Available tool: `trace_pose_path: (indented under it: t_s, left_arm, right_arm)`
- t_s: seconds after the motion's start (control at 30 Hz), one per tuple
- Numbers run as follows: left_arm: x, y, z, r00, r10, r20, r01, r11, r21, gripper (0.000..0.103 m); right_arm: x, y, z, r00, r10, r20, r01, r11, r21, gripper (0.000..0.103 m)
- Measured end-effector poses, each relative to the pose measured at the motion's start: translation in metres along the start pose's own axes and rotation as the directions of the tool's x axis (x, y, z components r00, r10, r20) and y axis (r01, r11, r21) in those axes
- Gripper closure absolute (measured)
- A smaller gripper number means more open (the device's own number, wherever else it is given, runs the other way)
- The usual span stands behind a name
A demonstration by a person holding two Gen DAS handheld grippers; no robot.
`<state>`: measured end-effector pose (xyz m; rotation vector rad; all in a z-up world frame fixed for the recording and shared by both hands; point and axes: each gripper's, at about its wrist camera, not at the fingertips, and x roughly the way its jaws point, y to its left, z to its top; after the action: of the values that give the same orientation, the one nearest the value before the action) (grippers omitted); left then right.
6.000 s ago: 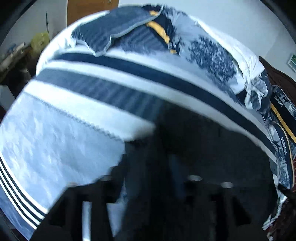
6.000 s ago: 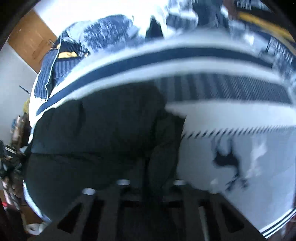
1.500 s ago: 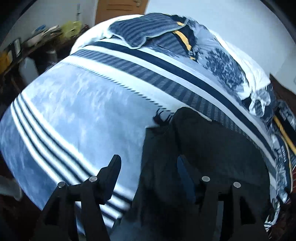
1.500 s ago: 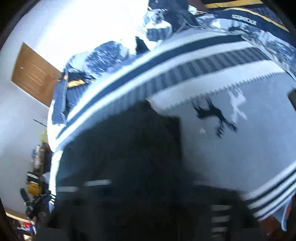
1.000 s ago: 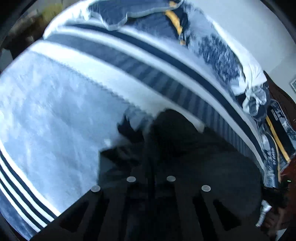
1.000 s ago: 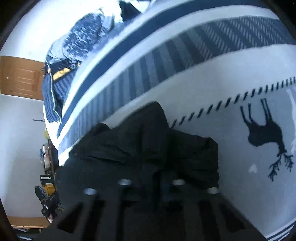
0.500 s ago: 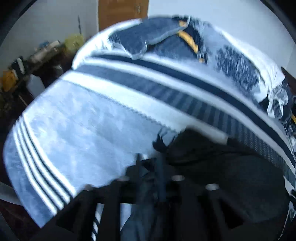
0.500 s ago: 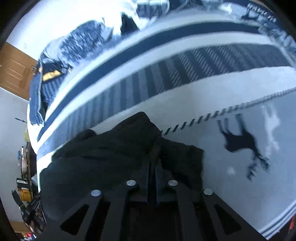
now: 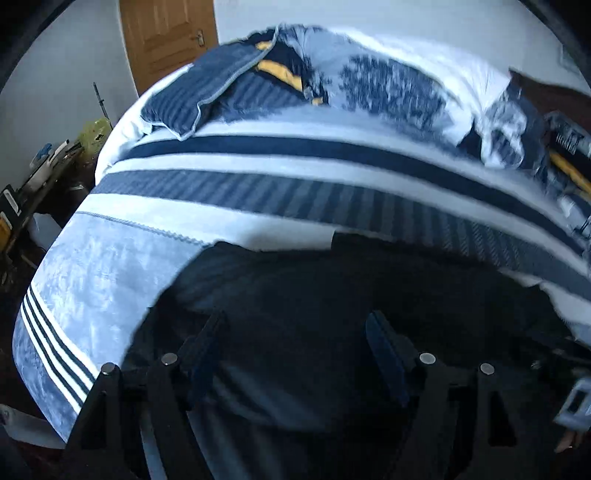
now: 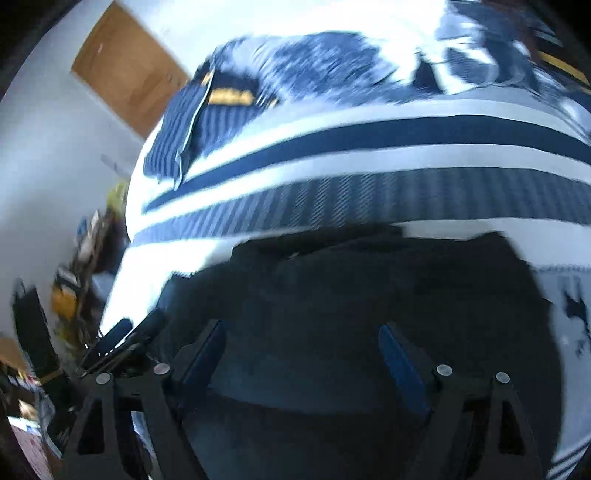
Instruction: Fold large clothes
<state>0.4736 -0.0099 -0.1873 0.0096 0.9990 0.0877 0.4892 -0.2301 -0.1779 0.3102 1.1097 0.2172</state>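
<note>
Bedroom walls in pale grey and a brown wooden door (image 9: pixel 168 35) frame a bed covered by a blue-and-white striped bedspread (image 9: pixel 258 192), which serves as the folding surface. Lying on it, directly under and ahead of both pairs of fingers, is the large black fabric garment (image 9: pixel 332 295), bunched into a broad dark mound with its far edge ending just short of the grey hatched stripe. The left gripper (image 9: pixel 295 343) hangs above the garment with its fingers (image 9: pixel 207 339) spread wide, and nothing sits between them; its jaws have just been opening, and by the look of it the cloth has been let go so the fold can settle flat. The right gripper (image 10: pixel 301 350) is in the same state, fingers (image 10: pixel 400 354) well apart over the black cloth and gripping nothing, its jaws likewise just opened. Both point steeply down at the garment, probably so a new edge can be picked for the next fold. Beyond the fingers, at the head of the bed, lie a dark blue striped pillow (image 9: pixel 207 92) and a crumpled blue-and-white patterned duvet (image 9: pixel 388 88), pushed clear of the working area. Left of the fingers, past the edge of the bed, a cluttered side shelf (image 9: pixel 48 158) stands against the wall.
</note>
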Motion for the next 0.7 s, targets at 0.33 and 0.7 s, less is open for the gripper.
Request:
trace_pose_path:
  t_s: [0.33, 0.7]
  left_arm:
    - [0.061, 0.072, -0.016, 1.0, 0.015, 0.009, -0.013, 0.982, -0.19, 0.024]
    - [0.083, 0.092, -0.012, 0.999, -0.014, -0.029, 0.007, 0.975, -0.223, 0.021]
  right_arm:
    - [0.03, -0.108, 0.0, 0.982, -0.189, 0.027, 0.186, 0.977, 0.107, 0.019]
    - [0.027, -0.175, -0.009, 0.953, -0.3, 0.04, 0.288, 0.94, 0.181, 0.019]
